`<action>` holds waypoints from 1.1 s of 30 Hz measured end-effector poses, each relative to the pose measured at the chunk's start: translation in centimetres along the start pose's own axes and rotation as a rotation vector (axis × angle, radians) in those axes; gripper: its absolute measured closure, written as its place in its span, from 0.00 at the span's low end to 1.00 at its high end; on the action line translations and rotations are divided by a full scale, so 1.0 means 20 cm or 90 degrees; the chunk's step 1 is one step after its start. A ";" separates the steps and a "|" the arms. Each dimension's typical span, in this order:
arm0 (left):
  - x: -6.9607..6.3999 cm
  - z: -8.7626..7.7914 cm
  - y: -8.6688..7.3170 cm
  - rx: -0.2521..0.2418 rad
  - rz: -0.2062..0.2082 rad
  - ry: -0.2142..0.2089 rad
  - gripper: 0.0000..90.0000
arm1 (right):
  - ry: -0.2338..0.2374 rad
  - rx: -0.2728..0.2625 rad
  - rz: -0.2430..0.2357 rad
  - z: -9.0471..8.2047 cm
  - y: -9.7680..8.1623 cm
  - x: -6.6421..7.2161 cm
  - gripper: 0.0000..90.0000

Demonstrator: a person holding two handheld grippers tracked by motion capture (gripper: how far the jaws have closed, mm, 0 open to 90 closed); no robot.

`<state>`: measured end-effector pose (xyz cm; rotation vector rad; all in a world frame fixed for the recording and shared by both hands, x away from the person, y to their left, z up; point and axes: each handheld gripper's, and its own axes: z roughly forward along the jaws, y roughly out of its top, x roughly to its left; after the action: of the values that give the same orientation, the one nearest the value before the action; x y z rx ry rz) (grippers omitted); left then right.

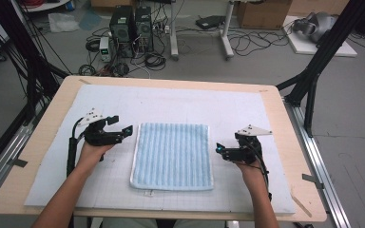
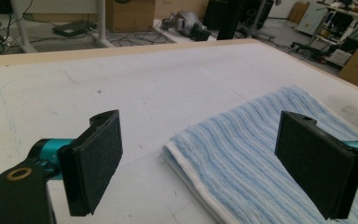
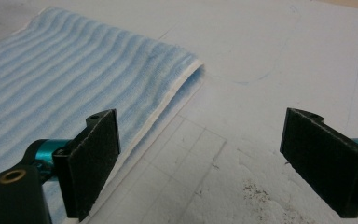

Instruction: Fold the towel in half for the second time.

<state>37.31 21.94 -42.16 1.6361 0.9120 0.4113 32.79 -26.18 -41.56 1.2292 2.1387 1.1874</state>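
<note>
A folded light-blue striped towel (image 1: 172, 154) lies flat in the middle of the white gridded mat (image 1: 171, 102). My left gripper (image 1: 122, 124) hovers just left of the towel's far left corner, jaws wide and nothing between them. In the left gripper view that corner of the towel (image 2: 261, 154) lies beyond the open left gripper (image 2: 205, 163). My right gripper (image 1: 220, 151) sits just off the towel's right edge, pointing toward it. In the right gripper view the towel (image 3: 74, 79) stretches away at the left, with bare mat between the jaws of the open right gripper (image 3: 209, 163).
The mat covers most of a wooden table (image 1: 57, 109). Black frame posts (image 1: 313, 76) stand off both far corners. On the floor beyond are computer towers (image 1: 132, 28), loose cables and cardboard boxes (image 1: 264, 13).
</note>
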 end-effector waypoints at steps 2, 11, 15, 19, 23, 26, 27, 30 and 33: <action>0.01 0.01 0.01 -0.002 -0.003 0.001 0.20 | 0.001 -0.002 0.000 -0.01 0.00 0.00 0.12; 0.05 0.12 0.06 0.033 -0.015 0.004 0.21 | 0.004 -0.005 0.009 -0.01 0.00 -0.01 0.12; 0.07 0.18 0.09 0.043 0.001 0.007 0.28 | 0.007 0.001 0.011 -0.01 0.00 -0.01 0.12; 0.09 0.27 0.08 0.088 0.006 0.025 0.28 | 0.010 0.006 0.009 0.01 -0.01 0.00 0.12; 0.10 0.35 0.06 0.130 0.011 0.036 0.33 | 0.014 0.007 0.009 0.01 -0.01 -0.01 0.12; 0.07 0.40 0.03 0.168 0.032 0.019 0.37 | 0.014 0.009 0.014 0.01 -0.01 -0.01 0.12; 0.06 0.42 0.03 0.179 0.041 0.013 0.38 | 0.014 0.008 0.015 0.01 -0.01 -0.01 0.12; 0.04 0.44 0.01 0.204 0.066 0.009 0.45 | 0.014 0.006 0.021 0.00 -0.01 -0.02 0.12; 0.03 0.44 -0.01 0.227 0.093 0.003 0.58 | 0.014 0.007 0.022 0.00 -0.02 -0.02 0.12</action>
<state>43.83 16.52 -44.94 2.0365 0.9097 0.3659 32.75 -26.60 -41.81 1.2692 2.1498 1.2109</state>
